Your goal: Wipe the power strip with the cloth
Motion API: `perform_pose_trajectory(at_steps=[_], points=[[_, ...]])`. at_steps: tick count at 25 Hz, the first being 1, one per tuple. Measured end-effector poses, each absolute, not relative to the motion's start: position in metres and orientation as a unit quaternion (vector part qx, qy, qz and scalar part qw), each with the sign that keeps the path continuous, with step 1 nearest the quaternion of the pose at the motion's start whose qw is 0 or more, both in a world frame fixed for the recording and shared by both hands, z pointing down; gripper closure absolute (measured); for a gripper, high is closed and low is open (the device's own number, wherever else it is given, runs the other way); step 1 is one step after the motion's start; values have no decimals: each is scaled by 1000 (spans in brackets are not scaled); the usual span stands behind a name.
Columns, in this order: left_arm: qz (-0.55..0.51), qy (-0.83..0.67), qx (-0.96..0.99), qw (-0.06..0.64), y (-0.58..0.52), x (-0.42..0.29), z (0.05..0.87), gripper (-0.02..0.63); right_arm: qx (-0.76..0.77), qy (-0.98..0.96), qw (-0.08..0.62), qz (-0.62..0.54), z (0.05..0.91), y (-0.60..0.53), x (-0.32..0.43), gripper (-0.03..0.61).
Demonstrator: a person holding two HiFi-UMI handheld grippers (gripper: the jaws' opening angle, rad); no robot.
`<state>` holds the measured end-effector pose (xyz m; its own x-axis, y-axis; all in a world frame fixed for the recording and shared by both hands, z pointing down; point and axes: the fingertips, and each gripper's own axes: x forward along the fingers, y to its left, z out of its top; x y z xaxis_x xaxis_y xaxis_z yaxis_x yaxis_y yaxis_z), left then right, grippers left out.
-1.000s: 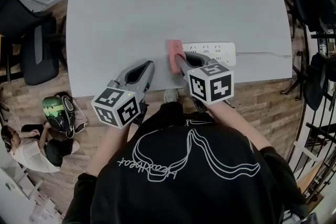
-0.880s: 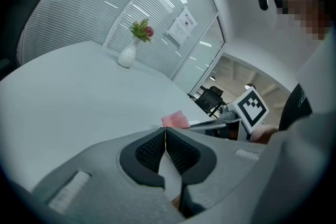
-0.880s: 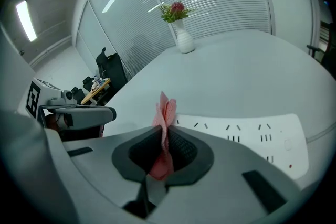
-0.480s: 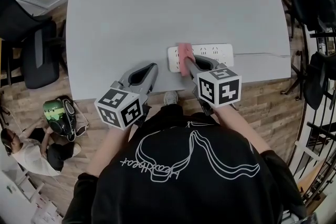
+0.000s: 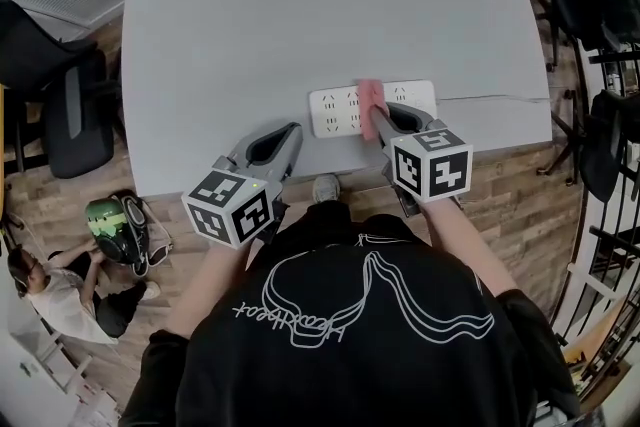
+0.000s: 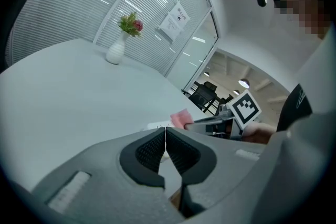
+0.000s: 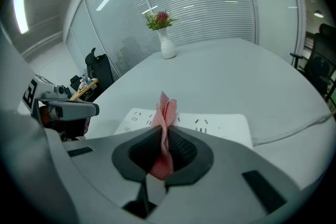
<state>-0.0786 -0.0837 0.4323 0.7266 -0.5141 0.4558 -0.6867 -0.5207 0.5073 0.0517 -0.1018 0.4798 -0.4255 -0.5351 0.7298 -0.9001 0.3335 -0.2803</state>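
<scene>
A white power strip (image 5: 345,109) lies near the front edge of the grey table (image 5: 300,5), with its cable (image 5: 495,98) running off to the right. My right gripper (image 5: 383,120) is shut on a pink cloth (image 5: 370,100), which rests across the strip's middle. In the right gripper view the pink cloth (image 7: 165,118) stands folded between the jaws, over the power strip (image 7: 210,126). My left gripper (image 5: 283,141) hovers at the table's front edge, left of the strip, shut with nothing in it. The left gripper view shows the cloth (image 6: 181,118) and the right gripper (image 6: 197,124) beyond.
A white vase with flowers (image 7: 164,39) stands at the table's far side. Black office chairs (image 5: 55,80) stand left of the table, and more chairs (image 5: 590,5) stand to the right. A person (image 5: 55,290) sits on the wooden floor at lower left beside a green bag (image 5: 110,220).
My right gripper has dragged the pink cloth rightward along the power strip, from its left end to about its middle. The left gripper has stayed almost still.
</scene>
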Motion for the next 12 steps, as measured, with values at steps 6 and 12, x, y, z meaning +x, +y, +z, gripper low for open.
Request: perform_pose_trajectory(at_steps=[6,12], points=[[129,-334,867,347,-81,-66,433,600,488,-758,259,346,480,-102,81,540],[134,-325,870,346,-79,-59,434,600,510,-745,256,346,480,-100,107,540]])
